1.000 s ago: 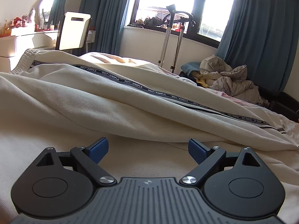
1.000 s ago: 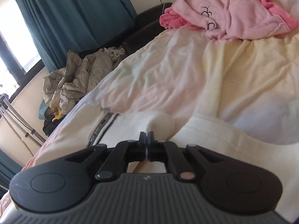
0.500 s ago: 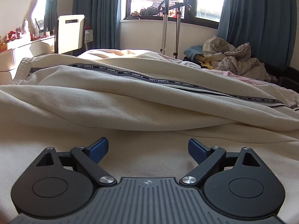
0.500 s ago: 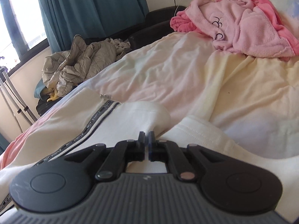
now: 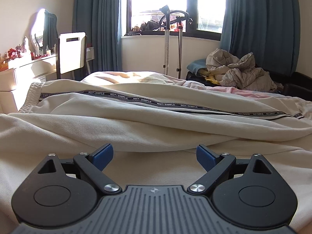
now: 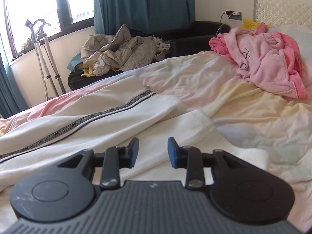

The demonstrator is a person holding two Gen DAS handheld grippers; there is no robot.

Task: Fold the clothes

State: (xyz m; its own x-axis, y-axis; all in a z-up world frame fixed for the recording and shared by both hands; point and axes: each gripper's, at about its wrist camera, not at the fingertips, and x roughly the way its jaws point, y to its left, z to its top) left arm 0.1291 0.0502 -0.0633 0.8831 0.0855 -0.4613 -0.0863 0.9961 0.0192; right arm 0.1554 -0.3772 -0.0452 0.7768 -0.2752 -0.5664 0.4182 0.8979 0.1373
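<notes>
Cream trousers (image 5: 136, 117) with a black lettered side stripe (image 5: 156, 104) lie lengthwise across the bed, one leg folded over the other. My left gripper (image 5: 154, 155) is open and empty, low over the near leg's cloth. In the right wrist view the trousers (image 6: 97, 120) end in two leg hems (image 6: 202, 124). My right gripper (image 6: 153, 152) is open and empty, just above the cloth near the hems.
A pink robe (image 6: 267, 58) lies on the bedsheet (image 6: 253, 117) near the headboard. A grey quilted heap (image 5: 239, 74) sits on a dark sofa beyond the bed. A clothes steamer stand (image 5: 171, 39) stands by the window. A chair and dresser (image 5: 72, 54) stand at the left.
My right gripper was shut on the trouser leg cloth and has opened, letting it go onto the bed. The left gripper stayed open and levelled out.
</notes>
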